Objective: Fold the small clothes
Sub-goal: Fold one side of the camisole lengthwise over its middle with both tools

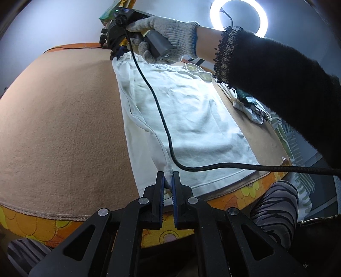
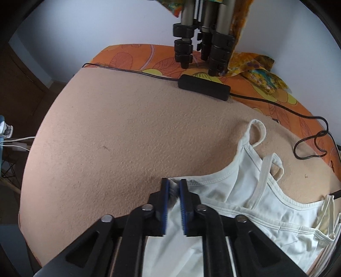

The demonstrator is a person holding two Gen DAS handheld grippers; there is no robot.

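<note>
A tan blanket (image 1: 64,127) covers the work surface, over an orange floral sheet (image 1: 32,223). On it lies a white camisole (image 1: 191,119), folded lengthwise. At its near corner the left gripper (image 1: 168,181) has its blue-padded jaws pinched on the hem. At the far end the right gripper (image 1: 116,51), held in a gloved right hand (image 1: 168,34), meets the top edge; its black cable (image 1: 162,119) trails across the fabric. A ring light (image 1: 238,19) glows above. In the right wrist view the right gripper (image 2: 174,187) is clamped nearly closed on the camisole's (image 2: 245,191) bunched edge, the straps (image 2: 259,132) spread to the right. Beyond stand tripod legs (image 2: 202,42) and a black power adapter (image 2: 204,87)
</note>
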